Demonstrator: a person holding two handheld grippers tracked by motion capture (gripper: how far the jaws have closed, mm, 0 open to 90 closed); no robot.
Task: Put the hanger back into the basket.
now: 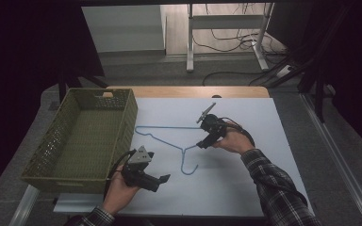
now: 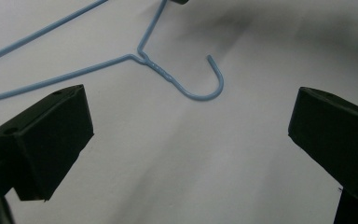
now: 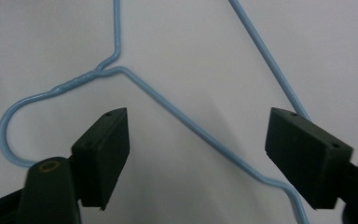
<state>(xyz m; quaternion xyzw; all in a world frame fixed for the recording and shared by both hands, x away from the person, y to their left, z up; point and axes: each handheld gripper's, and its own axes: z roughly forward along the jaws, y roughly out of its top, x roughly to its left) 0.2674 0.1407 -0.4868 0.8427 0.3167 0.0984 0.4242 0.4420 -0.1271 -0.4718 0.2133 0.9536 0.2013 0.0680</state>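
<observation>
Two hand-held grippers working around a blue wire hanger [image 1: 169, 136] lying flat on the white tabletop [image 1: 245, 188].
The right gripper [image 1: 201, 144] is angling down over the hanger's shoulder, jaws spread, wire passing between them; the left gripper [image 1: 166, 178] is hovering near the hook, jaws released, beside a green basket [image 1: 52, 141].

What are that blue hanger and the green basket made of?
The hanger looks like thin metal wire with a glossy blue coating: its neck is twisted wire. The basket looks like moulded matte olive plastic, with a regular lattice in its walls; real weave cannot be ruled out.
</observation>
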